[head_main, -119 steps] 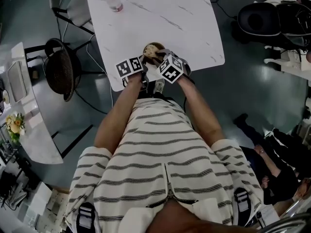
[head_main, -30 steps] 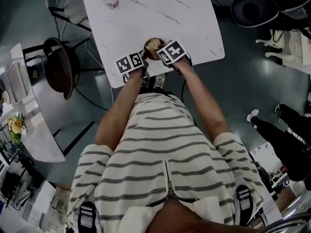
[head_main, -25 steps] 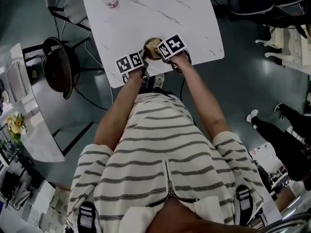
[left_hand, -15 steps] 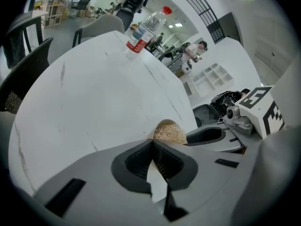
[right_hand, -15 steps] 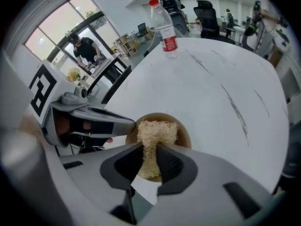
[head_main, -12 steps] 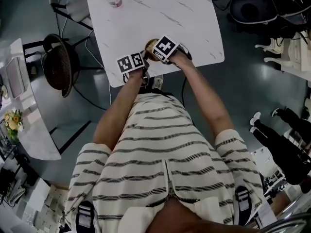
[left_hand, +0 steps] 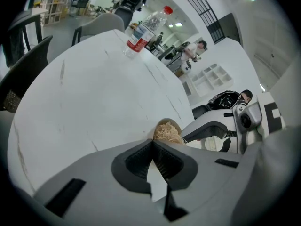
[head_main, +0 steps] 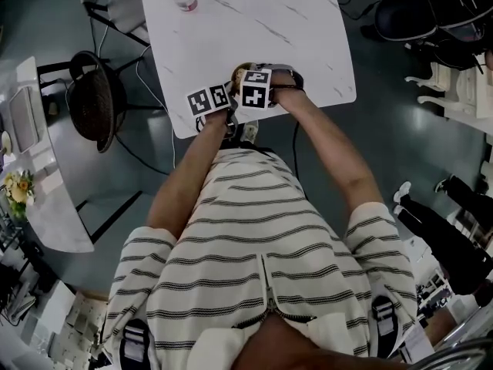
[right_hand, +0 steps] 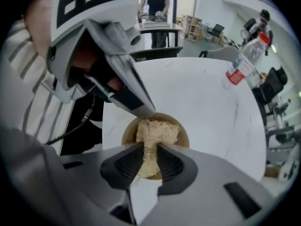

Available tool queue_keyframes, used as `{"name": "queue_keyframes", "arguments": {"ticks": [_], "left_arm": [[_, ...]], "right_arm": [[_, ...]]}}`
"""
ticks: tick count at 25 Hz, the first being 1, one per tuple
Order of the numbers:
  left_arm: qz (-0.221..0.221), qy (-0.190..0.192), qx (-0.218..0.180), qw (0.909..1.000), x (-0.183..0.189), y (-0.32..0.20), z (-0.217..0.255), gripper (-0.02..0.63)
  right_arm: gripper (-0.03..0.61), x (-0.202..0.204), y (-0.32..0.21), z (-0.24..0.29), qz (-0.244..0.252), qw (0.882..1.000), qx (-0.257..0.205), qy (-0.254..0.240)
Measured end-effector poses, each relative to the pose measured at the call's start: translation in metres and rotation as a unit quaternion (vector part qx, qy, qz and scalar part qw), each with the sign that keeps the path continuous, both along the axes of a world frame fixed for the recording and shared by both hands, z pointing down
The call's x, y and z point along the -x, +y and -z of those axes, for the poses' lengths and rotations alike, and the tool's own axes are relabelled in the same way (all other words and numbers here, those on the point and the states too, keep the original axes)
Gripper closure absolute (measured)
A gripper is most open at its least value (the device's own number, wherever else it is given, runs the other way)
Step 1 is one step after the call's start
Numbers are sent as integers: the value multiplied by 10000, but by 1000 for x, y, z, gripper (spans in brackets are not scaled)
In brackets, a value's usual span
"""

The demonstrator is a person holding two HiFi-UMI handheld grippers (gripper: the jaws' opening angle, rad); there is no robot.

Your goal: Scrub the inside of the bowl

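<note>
We see our right tongs (right_hand: 149,147), clamped narrowly on the tan scrubber (right_hand: 157,128) inside the bowl (right_hand: 186,134), swung leftward since a second ago. They are now beside our left tongs (left_hand: 153,144), pinched shut on the bowl's rim at the near edge of the tabletop (head_main: 254,21).

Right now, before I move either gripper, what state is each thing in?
bowl: upright on the table, scrub pad inside it
scrub pad: clamped at its near end, the rest down in the bowl
left gripper: shut on the bowl's rim
right gripper: shut on the scrub pad
water bottle: upright, red cap on
</note>
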State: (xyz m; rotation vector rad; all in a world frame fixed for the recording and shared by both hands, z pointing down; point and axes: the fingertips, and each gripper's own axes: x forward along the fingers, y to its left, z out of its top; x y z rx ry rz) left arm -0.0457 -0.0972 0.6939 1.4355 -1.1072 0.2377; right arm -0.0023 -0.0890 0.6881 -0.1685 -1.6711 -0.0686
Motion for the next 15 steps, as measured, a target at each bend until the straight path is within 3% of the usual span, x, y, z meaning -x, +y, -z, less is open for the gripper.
{"name": "queue_keyframes", "arguments": {"ticks": [4, 8, 10, 13, 15], "left_arm": [[-4, 13, 2, 10000, 0, 1, 0, 606], [-17, 23, -11, 10000, 0, 1, 0, 606], [-13, 34, -13, 10000, 0, 1, 0, 606], [9, 39, -18, 10000, 1, 0, 0, 606], [9, 46, -17, 10000, 0, 1, 0, 606]], "right_arm": [[486, -1, 4, -1, 1086, 9932, -407, 94], [486, -3, 8, -4, 2038, 9758, -775, 188], [486, -5, 9, -6, 2744, 9550, -1086, 290], [486, -8, 11, -9, 3719, 9141, -1566, 405], [486, -9, 12, -10, 3912, 9038, -1694, 379]]}}
